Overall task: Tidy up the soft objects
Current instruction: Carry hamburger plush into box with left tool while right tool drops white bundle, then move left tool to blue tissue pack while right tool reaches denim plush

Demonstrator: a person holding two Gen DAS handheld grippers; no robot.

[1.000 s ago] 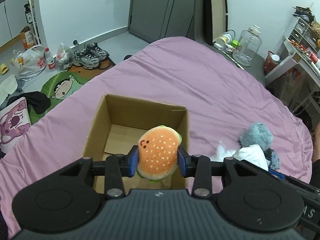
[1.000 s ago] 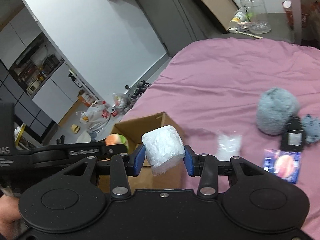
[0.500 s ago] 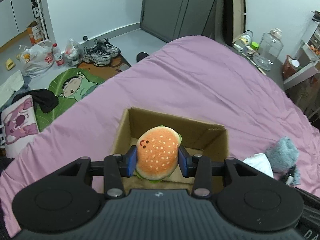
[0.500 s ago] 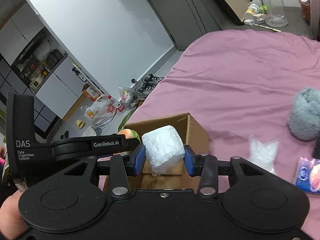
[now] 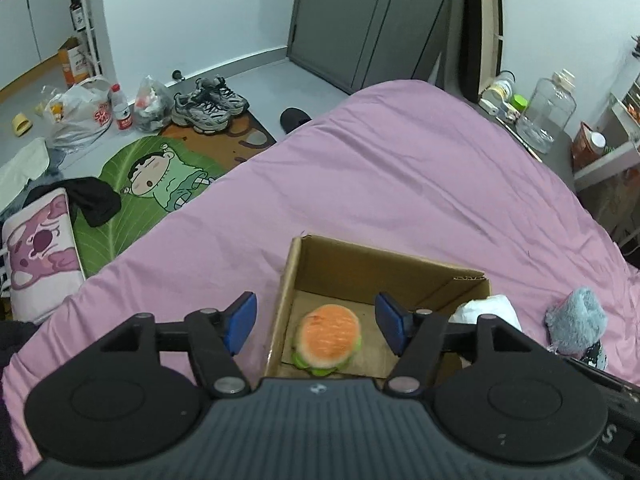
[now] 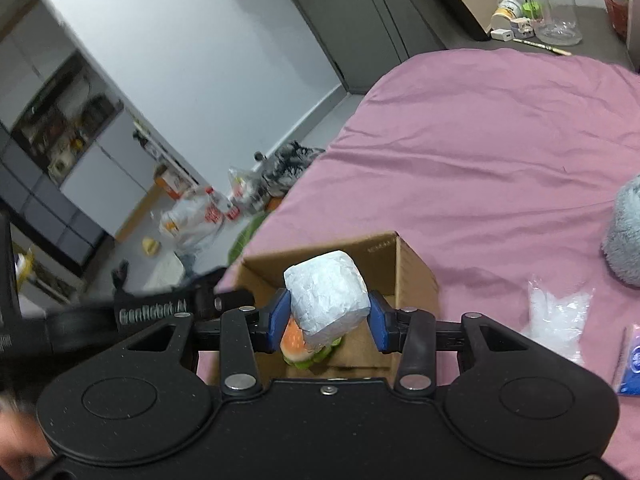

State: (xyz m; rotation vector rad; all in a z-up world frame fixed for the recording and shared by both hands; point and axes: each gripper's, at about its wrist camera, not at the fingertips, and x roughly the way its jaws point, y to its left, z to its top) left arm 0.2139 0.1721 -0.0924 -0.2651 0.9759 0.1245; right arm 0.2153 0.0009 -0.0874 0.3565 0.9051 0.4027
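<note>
An open cardboard box [image 5: 384, 264] sits on the pink bed. A plush hamburger [image 5: 328, 334] lies on the box floor, blurred. My left gripper [image 5: 316, 320] is open above the box, empty. My right gripper [image 6: 326, 318] is shut on a white wrapped soft roll [image 6: 326, 294] and holds it over the box [image 6: 412, 272]; the hamburger [image 6: 294, 340] shows below it. The roll also shows in the left wrist view [image 5: 484, 310] at the box's right edge.
A grey fluffy plush [image 5: 576, 320] lies on the bed right of the box, also in the right wrist view [image 6: 626, 236]. A clear plastic bag [image 6: 556, 312] and a blue packet [image 6: 632, 356] lie near it. Shoes [image 5: 208, 104], bags and a mat are on the floor to the left.
My left gripper has opened and the hamburger has dropped into the box. My right gripper has moved the white roll over the box.
</note>
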